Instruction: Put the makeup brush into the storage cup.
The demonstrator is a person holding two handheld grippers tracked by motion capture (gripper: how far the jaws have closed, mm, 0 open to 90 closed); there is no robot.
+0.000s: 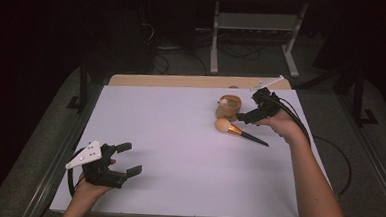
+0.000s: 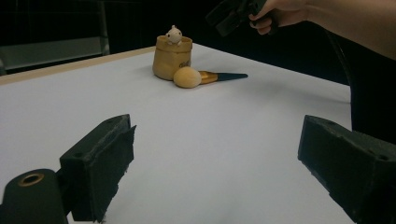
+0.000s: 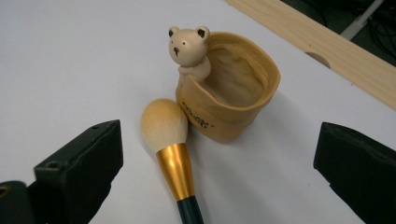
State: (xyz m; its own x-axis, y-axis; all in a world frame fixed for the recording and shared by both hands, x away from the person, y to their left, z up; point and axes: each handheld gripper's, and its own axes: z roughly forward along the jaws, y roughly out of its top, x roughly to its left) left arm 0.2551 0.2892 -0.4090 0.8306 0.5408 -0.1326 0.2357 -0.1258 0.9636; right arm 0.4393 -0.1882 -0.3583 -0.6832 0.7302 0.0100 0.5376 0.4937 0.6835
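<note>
At the near left of the counter, the left claw rests with jaws spread, grasping nothing, wide bare surface around it. Farther right, the makeup brush lies flat, its bristle head touching the bear cup near the far edge. Over them hovers the right claw, released, jaws straddling both. The step looks like an approach to the brush; next calls for lowering onto the handle, clear of the cup, with room to draw back nearward.
</note>
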